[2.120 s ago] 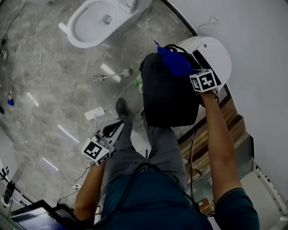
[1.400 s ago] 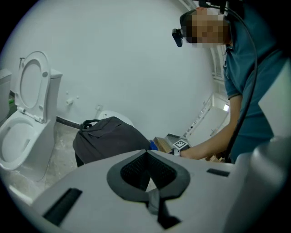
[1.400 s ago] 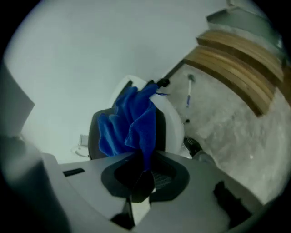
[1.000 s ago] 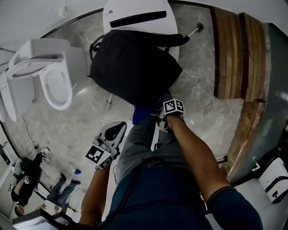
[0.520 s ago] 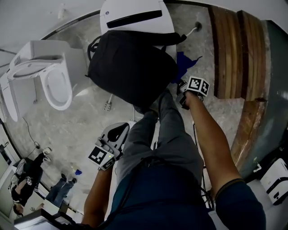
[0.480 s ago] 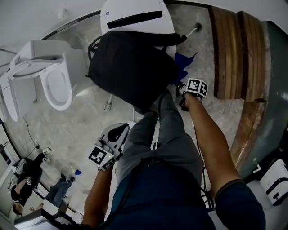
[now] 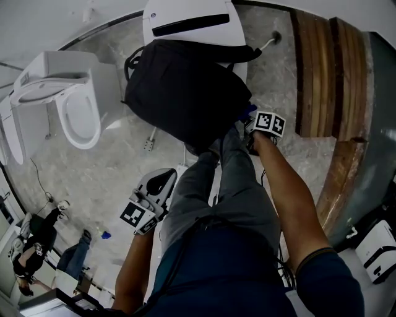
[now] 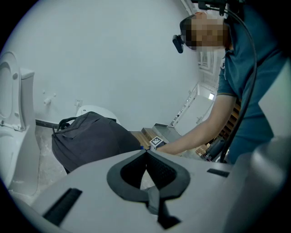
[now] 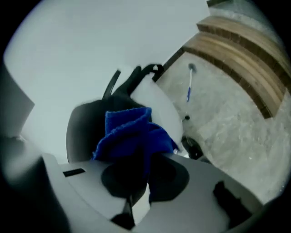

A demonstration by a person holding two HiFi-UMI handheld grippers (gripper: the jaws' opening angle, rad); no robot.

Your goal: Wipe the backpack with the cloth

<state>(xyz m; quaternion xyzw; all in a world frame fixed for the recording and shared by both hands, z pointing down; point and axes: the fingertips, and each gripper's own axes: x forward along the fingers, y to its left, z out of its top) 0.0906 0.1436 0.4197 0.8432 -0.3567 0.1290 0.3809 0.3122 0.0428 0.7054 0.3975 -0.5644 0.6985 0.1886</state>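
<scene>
**Right tool.** The right tool (image 9: pixel 144 166) is clamped on the blue cloth (image 9: pixel 129 132). A bunched fold of the cloth stands up out of the closed jaws.

**Left tool.** The left tool (image 8: pixel 146 154) has its jaws together with nothing between them. It hangs low beside the person's leg (image 7: pixel 198 186), well apart from the work.

**Location of the work.** The black backpack (image 7: pixel 185 86) rests against a white lidded unit (image 7: pixel 189 15) on the bathroom floor. A toilet (image 7: pixel 62 108) stands to its left and wooden steps (image 7: pixel 322 68) to its right.

**Change.**
- Half a second ago the cloth showed as a clear blue patch off the right flank of the backpack.
- Now only a sliver of blue shows in the head view, tucked against the lower right edge of the backpack.
- The right tool has drawn slightly down and inward.

**Meaning for the task.** The cloth is probably back on the fabric, in the middle of a stroke along the right side, though the head view does not show the contact itself. Wiping is under way. The top and left faces appear still to be covered.
</scene>
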